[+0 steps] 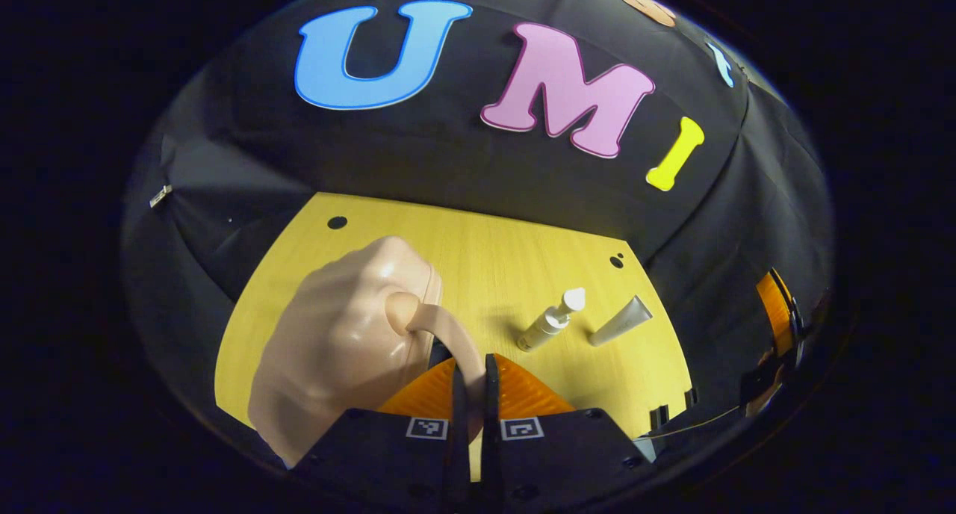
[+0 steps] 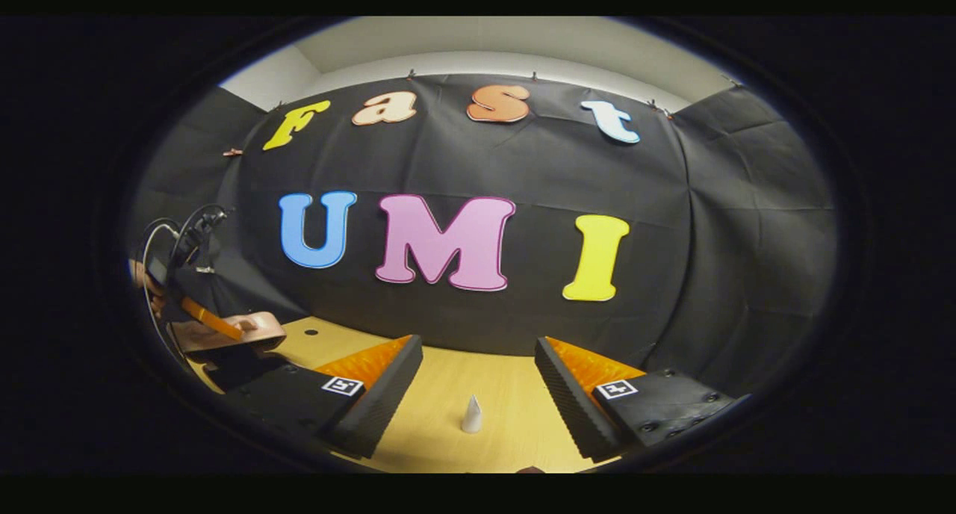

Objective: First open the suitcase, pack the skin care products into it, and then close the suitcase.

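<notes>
The left gripper [image 1: 472, 394] has its two fingers pressed together on the curved handle [image 1: 448, 335] of the pale pink suitcase [image 1: 336, 342], which lies on the wooden table [image 1: 493, 260]. To the right of the suitcase lie a pump bottle [image 1: 551, 320] and, beside it, a tube [image 1: 620, 322]. The right gripper [image 2: 478, 379] is well apart from the suitcase, its fingers spread wide, with the tip of the white bottle [image 2: 471, 415] between them.

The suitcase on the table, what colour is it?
The suitcase is a pale peach pink, handle included. It shows best in the left gripper view.
</notes>
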Demonstrator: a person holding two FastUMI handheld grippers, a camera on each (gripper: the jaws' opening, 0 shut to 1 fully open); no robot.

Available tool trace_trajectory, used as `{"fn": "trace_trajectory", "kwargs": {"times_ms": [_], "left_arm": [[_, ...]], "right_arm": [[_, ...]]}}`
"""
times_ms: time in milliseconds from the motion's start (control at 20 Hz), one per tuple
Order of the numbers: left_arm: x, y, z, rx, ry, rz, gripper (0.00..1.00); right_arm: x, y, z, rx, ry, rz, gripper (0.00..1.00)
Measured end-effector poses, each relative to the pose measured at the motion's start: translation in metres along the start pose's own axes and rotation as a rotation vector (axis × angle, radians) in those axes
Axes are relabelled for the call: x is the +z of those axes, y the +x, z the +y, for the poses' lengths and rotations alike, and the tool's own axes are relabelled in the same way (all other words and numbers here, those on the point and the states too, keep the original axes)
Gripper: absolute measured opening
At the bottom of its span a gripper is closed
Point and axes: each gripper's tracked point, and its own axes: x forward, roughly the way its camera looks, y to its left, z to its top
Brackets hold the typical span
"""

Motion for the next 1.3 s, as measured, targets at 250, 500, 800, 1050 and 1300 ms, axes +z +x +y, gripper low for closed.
{"fn": "trace_trajectory", "kwargs": {"times_ms": [250, 500, 800, 1050, 1300], "left_arm": [[0.039, -0.027, 0.062, 0.075, -0.042, -0.146, 0.11], [0.056, -0.037, 0.13, 0.167, -0.054, -0.21, 0.11], [0.068, -0.034, 0.226, 0.259, -0.069, -0.218, 0.11], [0.06, -0.015, 0.332, 0.343, -0.116, -0.189, 0.11], [-0.007, 0.021, 0.445, 0.379, -0.269, -0.039, 0.11]], "right_arm": [[0.005, 0.003, 0.017, 0.021, -0.017, -0.005, 0.96], [0.008, 0.008, 0.032, 0.023, -0.034, -0.002, 0.96], [0.006, 0.008, 0.055, 0.02, -0.072, 0.012, 0.96], [0.002, 0.005, 0.066, -0.019, -0.066, 0.052, 0.96], [0.016, 0.006, 0.067, -0.139, -0.115, 0.05, 0.96]]}}
